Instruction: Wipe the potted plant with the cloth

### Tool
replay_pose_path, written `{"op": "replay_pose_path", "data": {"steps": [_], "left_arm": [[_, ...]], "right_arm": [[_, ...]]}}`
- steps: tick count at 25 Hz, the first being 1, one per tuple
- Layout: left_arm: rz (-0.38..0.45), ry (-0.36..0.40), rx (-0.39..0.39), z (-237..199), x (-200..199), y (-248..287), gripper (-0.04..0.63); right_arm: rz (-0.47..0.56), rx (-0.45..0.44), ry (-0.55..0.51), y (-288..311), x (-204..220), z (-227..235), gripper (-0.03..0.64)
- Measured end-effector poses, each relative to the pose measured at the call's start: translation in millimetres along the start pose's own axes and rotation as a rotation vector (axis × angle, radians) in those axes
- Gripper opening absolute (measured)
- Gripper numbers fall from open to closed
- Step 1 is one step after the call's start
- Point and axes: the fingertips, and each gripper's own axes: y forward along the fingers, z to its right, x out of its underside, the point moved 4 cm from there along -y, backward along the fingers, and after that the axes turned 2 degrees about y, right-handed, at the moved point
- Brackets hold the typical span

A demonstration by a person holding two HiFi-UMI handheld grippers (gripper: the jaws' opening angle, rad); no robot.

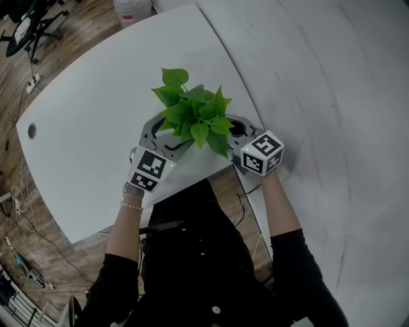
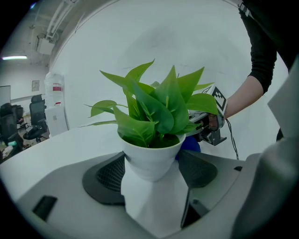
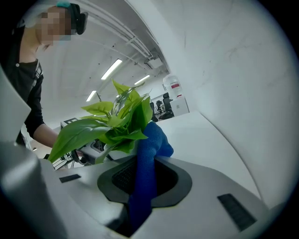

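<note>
A small potted plant with bright green leaves (image 1: 195,115) stands near the front edge of the white table (image 1: 96,128). Its white pot (image 2: 152,161) sits between my left gripper's (image 2: 152,175) jaws, which are shut on it. In the head view the leaves hide the pot, and my left gripper (image 1: 174,133) reaches in from the left. My right gripper (image 3: 145,179) is shut on a blue cloth (image 3: 148,154). The cloth's bunched top touches the leaves (image 3: 117,126) on the plant's right side. From the left gripper view the blue cloth (image 2: 190,144) shows behind the pot.
A white curved wall (image 1: 332,96) rises right of the table. The table's front edge (image 1: 192,179) runs just before the person's body. An office chair (image 1: 32,25), a white container (image 1: 131,9) and floor cables (image 1: 19,204) lie beyond the table.
</note>
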Motion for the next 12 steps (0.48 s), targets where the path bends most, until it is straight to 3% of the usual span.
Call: {"op": "replay_pose_path", "data": {"steps": [12], "left_arm": [[-0.002, -0.012, -0.019, 2, 0, -1, 0.373]], "right_arm": [[0.007, 0.036, 0.022, -13, 20, -36, 0.089]]}}
